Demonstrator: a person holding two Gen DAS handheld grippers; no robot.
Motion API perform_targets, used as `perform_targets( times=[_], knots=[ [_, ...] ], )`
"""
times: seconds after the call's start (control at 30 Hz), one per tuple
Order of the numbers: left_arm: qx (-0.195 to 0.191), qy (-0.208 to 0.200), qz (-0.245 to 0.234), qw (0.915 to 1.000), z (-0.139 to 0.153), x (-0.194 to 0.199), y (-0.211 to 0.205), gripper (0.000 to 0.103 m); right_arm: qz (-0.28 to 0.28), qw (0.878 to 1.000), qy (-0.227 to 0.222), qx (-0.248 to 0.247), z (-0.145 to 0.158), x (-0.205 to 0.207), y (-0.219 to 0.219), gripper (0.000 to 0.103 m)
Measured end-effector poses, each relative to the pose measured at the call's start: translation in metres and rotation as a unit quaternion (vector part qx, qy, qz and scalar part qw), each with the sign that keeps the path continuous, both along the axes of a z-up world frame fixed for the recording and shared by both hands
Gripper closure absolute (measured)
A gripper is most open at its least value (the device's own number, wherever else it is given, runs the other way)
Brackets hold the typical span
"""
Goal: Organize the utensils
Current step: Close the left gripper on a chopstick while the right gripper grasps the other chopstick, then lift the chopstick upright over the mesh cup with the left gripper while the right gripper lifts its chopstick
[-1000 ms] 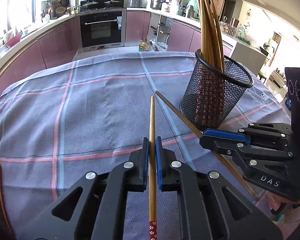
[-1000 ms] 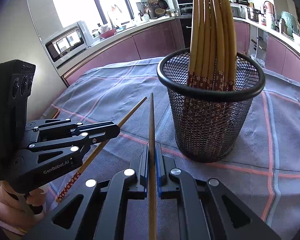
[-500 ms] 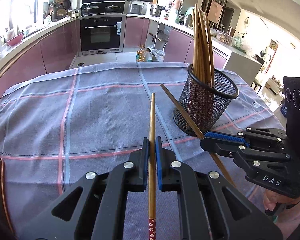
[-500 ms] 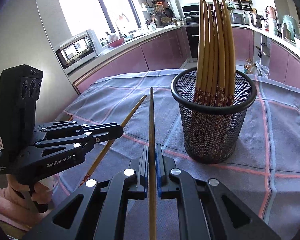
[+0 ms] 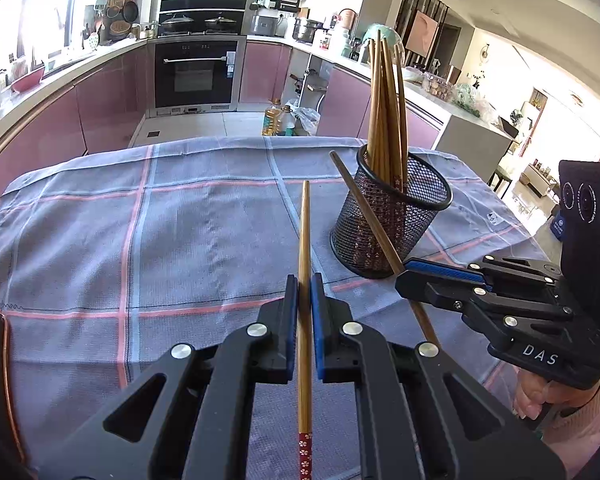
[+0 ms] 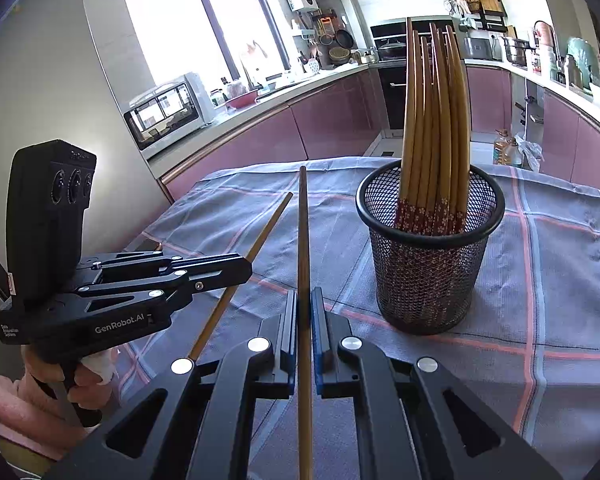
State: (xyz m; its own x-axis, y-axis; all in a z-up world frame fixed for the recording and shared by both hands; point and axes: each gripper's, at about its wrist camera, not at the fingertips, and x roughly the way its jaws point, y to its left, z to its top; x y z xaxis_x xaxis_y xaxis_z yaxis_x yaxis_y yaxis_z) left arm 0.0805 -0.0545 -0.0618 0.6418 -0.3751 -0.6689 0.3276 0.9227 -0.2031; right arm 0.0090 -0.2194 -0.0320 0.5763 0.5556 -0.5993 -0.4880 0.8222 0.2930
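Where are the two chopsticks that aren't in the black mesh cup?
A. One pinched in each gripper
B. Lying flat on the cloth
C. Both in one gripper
A: the left gripper pinches one chopstick, and the right gripper pinches the other chopstick.

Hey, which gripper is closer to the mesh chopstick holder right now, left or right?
Right. The right gripper sits just beside the mesh holder; the left gripper is farther off, beyond the right one.

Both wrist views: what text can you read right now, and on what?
"DAS": side of the right tongs.
"GenRobot.AI": side of the left tongs.
Small white print at the left tongs' rear: too small to read.
Mark on the tablecloth by the mesh cup: unreadable.
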Motion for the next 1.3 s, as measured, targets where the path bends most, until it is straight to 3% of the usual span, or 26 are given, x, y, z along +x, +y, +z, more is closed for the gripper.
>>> perform_targets(
  times=[1.3],
  knots=[
    [-0.029,-0.041,-0.033,0.9982,0.044,-0.022,-0.005,0.096,-0.012,0.998,-0.058,0.020,0.031,-0.012,-0.016,0.097]
  ],
)
